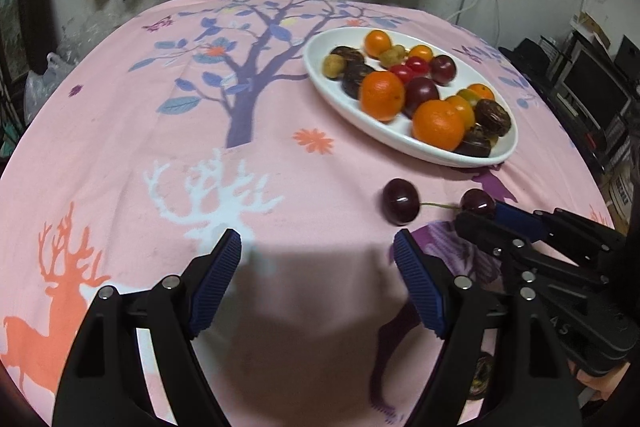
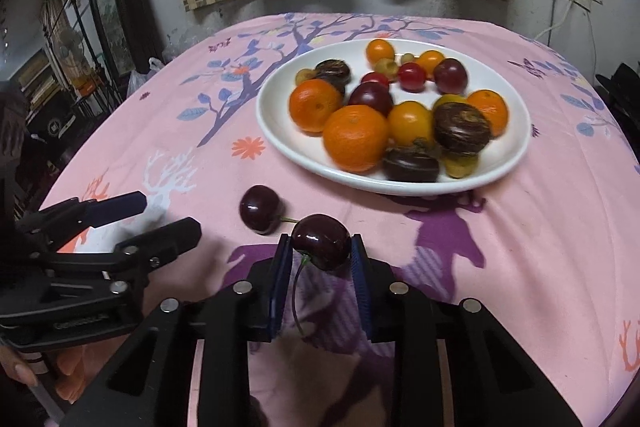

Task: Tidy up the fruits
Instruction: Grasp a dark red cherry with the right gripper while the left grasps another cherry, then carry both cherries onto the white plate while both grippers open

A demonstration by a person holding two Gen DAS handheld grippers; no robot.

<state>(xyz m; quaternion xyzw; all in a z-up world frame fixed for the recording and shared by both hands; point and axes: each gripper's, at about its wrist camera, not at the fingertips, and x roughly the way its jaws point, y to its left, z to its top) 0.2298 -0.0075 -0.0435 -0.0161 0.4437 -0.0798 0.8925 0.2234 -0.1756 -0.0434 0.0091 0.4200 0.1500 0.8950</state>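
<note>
The right gripper pinches one cherry near the white plate; squeezing gently should spare the fruit. The left gripper gapes empty.

Plate of fruit behind two cherries on tablecloth

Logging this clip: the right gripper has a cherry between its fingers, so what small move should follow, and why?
Probably lift the right gripper slightly: its jaws clamp one cherry, while the second cherry lies on the tablecloth short of the white plate. The left gripper is open.
</note>
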